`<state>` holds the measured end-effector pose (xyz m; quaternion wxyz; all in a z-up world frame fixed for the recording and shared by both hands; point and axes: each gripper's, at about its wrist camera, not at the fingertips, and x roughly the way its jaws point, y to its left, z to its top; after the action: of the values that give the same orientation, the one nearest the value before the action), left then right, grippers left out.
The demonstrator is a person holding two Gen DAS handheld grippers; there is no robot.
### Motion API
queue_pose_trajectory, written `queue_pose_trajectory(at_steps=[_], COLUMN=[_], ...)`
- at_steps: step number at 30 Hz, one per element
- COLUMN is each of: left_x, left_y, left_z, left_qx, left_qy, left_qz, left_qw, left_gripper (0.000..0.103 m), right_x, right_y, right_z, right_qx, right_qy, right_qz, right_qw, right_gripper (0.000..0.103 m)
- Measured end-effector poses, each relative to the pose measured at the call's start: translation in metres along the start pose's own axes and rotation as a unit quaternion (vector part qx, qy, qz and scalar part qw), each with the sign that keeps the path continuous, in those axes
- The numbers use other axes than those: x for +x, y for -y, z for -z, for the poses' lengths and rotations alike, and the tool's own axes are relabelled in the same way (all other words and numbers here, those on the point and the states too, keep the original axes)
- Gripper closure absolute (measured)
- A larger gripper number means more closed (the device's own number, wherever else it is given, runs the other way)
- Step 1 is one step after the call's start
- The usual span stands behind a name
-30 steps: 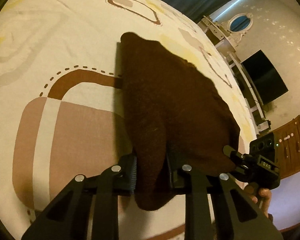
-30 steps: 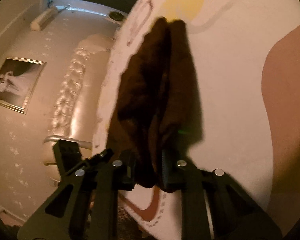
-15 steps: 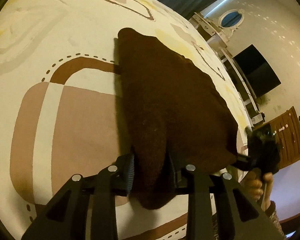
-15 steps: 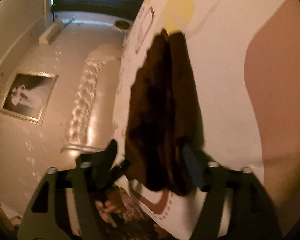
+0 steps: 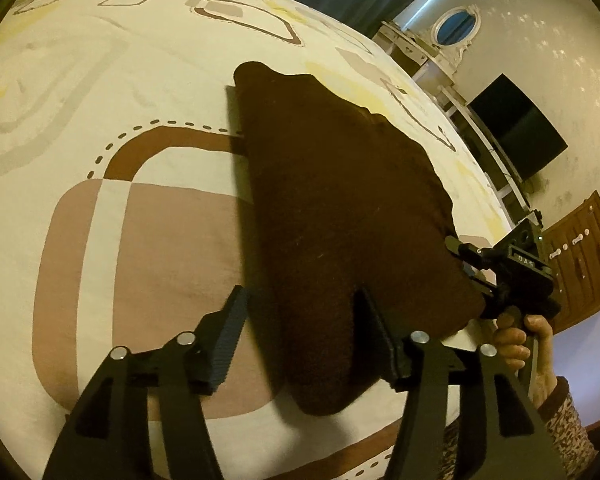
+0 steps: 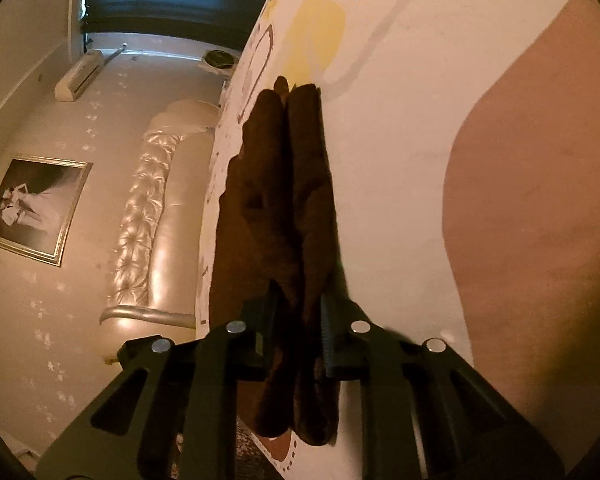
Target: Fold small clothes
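Your left gripper (image 5: 300, 340) has just been opening, fingers clear of the brown cloth (image 5: 340, 208); your right gripper (image 6: 296, 320), just closing, pinches it at five o'clock, so lay it flat on the bed (image 5: 100, 80)

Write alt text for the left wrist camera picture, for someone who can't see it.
The left gripper has just been opening: its jaws stand apart around the near end of a dark brown cloth lying on a patterned bedspread. At the cloth's right corner, the right gripper pinches it, held by a hand. A dark screen and a wooden cabinet stand beyond.
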<state>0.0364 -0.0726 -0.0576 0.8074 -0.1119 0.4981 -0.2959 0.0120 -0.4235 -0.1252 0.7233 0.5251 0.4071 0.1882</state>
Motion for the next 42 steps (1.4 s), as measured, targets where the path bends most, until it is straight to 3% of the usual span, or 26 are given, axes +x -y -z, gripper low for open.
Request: queue_pose_trajectory(at_steps=[11,16,19,23,25,31,35,42], left_x=[0.003,-0.004,-0.01,-0.023,-0.03,-0.054,-0.071,-0.082], left_y=[0.014,0.018,0.021,0.029,0.034,0.044,0.047,0.058], left_z=[0.002,0.011,0.018,0.03,0.037,0.057,0.066,0.076], left_qx=[0.014,-0.003,-0.003,0.007,0.017,0.057,0.059,0.053], left_qy=[0.004,0.008,0.011,0.018,0.021,0.048,0.072,0.081], left_qz=[-0.04,-0.063,-0.087,-0.12,-0.148,-0.193,-0.204,-0.205], left_qw=[0.9991,0.998,0.9961,0.9926,0.9887,0.9783,0.9746,0.9739], left_gripper=[0.023,0.018,0.017,0.017,0.017,0.017,0.017,0.017], right_x=[-0.026,-0.047,-0.056,-0.063,-0.065,-0.062,-0.055,-0.048], right_y=[0.013,0.019,0.017,0.003,-0.012,-0.042,-0.068,-0.094], right_z=[0.007,0.024,0.035,0.052,0.063,0.097,0.118,0.155], right_qx=[0.026,0.028,0.028,0.009,-0.019,-0.077,-0.136,-0.195], right_qy=[0.02,0.022,0.023,0.025,0.031,0.059,0.072,0.092], right_qz=[0.002,0.036,0.049,0.066,0.1,0.199,0.296,0.354], right_qw=[0.999,0.999,0.998,0.997,0.994,0.975,0.943,0.91], right_gripper=[0.093,0.095,0.088,0.065,0.057,0.044,0.032,0.024])
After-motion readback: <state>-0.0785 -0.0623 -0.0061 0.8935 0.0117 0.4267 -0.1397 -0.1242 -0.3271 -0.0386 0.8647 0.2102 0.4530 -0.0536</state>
